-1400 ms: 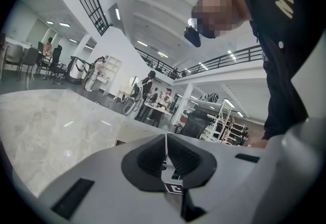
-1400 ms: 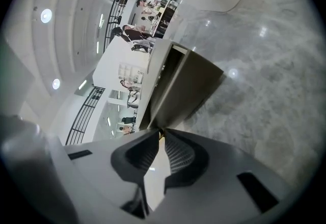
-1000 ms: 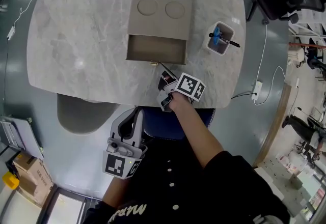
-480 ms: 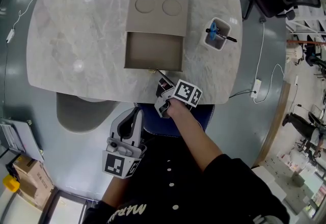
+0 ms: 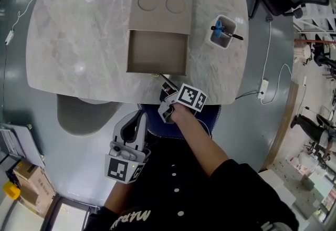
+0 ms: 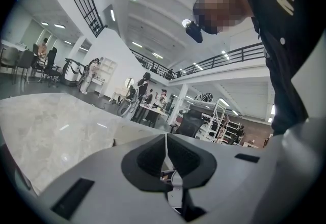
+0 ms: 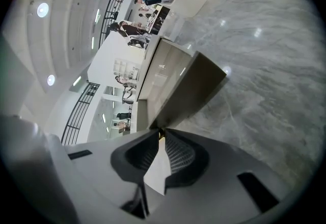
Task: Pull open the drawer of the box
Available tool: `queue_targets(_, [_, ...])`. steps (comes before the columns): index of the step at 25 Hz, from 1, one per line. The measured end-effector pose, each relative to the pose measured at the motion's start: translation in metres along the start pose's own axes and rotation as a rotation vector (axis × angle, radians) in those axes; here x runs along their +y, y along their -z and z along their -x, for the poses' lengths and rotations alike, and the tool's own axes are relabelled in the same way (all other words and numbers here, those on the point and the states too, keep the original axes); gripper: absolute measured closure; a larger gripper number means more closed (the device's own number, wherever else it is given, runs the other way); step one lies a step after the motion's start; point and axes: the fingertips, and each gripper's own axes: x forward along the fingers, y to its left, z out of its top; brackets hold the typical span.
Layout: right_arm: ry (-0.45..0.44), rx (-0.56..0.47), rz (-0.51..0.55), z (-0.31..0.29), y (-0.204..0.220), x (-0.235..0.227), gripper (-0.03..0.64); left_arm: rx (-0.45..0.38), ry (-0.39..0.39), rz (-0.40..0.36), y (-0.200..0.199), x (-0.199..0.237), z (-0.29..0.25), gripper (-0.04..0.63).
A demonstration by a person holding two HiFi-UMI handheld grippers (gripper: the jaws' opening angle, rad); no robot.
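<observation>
The left gripper hangs short of the table, jaws pressed together on nothing. The right gripper pinches the small knob. Just ahead of it, the drawer stands well out of the box. The pull looks nearly finished; next, let go and back off.

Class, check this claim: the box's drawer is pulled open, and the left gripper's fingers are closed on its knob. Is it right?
No: it is the right gripper whose fingers are closed on the knob, as the right gripper view shows. The drawer is pulled open, as stated.
</observation>
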Motion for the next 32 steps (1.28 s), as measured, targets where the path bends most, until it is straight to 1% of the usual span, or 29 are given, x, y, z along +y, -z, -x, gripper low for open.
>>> queue_targets(9, [0.011, 0.001, -0.001, 0.0, 0.002, -0.005, 0.586, 0.001, 0.006, -0.004, 0.001, 0.0, 0.002, 0.575])
queue_targets(13, [0.046, 0.023, 0.014, -0.001, 0.004, -0.008, 0.586, -0.007, 0.01, -0.009, -0.001, -0.002, 0.002, 0.575])
queue_targets(14, [0.058, 0.031, 0.016, -0.001, 0.005, -0.009, 0.581, -0.009, 0.012, -0.011, -0.002, -0.002, 0.002, 0.575])
queue_targets(16, [0.073, 0.044, 0.016, -0.001, 0.007, -0.011, 0.54, -0.013, 0.015, -0.014, -0.005, -0.003, 0.001, 0.575])
queue_targets(19, [0.085, 0.058, 0.02, 0.0, 0.008, -0.008, 0.519, -0.023, 0.02, -0.019, -0.01, -0.003, 0.001, 0.575])
queue_targets(22, [0.112, 0.076, 0.04, 0.005, 0.009, -0.007, 0.515, -0.033, 0.03, -0.029, -0.015, -0.005, 0.0, 0.575])
queue_targets(24, [0.116, 0.081, 0.047, 0.009, 0.008, -0.003, 0.522, -0.042, 0.039, -0.035, -0.02, -0.006, 0.0, 0.575])
queue_targets(26, [0.084, 0.073, 0.057, 0.013, 0.005, 0.007, 0.548, -0.05, 0.048, -0.042, -0.024, -0.009, -0.002, 0.575])
queue_targets(28, [0.03, 0.05, 0.082, 0.019, -0.004, 0.024, 0.595, -0.054, 0.049, -0.05, -0.027, -0.011, -0.006, 0.575])
queue_targets(32, [-0.066, 0.01, 0.19, 0.034, -0.021, 0.065, 0.617, -0.046, 0.022, -0.06, -0.037, -0.01, -0.011, 0.575])
